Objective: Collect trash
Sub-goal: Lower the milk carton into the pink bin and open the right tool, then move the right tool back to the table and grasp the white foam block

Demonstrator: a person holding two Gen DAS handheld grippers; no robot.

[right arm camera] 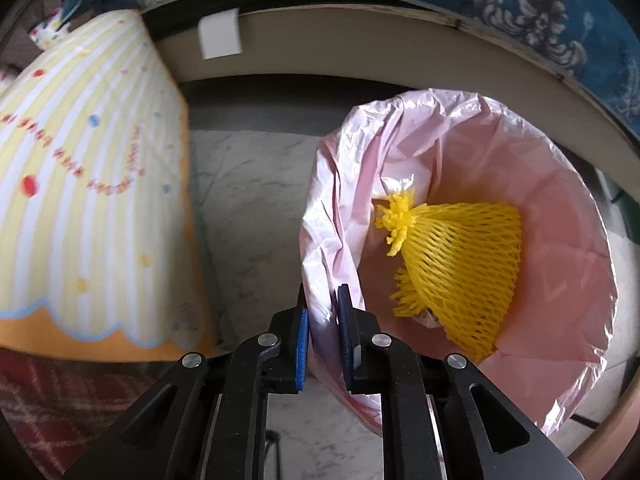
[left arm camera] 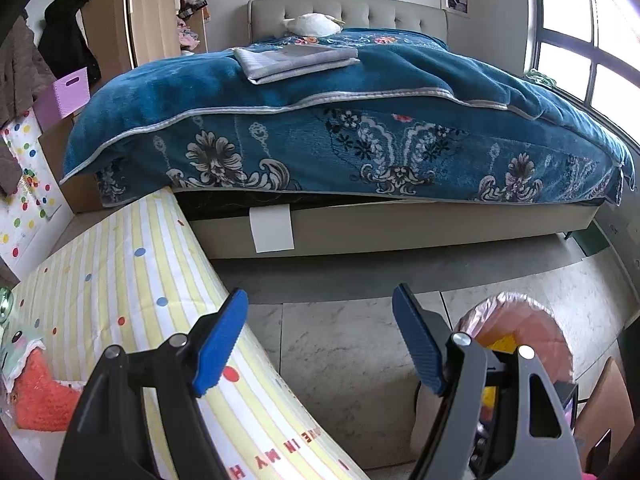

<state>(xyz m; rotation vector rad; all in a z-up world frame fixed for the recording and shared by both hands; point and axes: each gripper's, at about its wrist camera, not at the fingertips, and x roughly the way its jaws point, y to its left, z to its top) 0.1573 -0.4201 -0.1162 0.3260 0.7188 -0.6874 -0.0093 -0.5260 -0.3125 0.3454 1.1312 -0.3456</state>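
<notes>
On bin rim [right arm camera: 340, 208], right gripper [right arm camera: 323, 344] clamped

a home bedroom: made bed [left arm camera: 340, 120], hanging clothes [left arm camera: 68, 36].

I count one pink-lined trash bin [right arm camera: 560, 184], one yellow foam net [right arm camera: 460, 264] inside, one bed [left arm camera: 360, 224], two folded cloths [left arm camera: 296, 62].
</notes>
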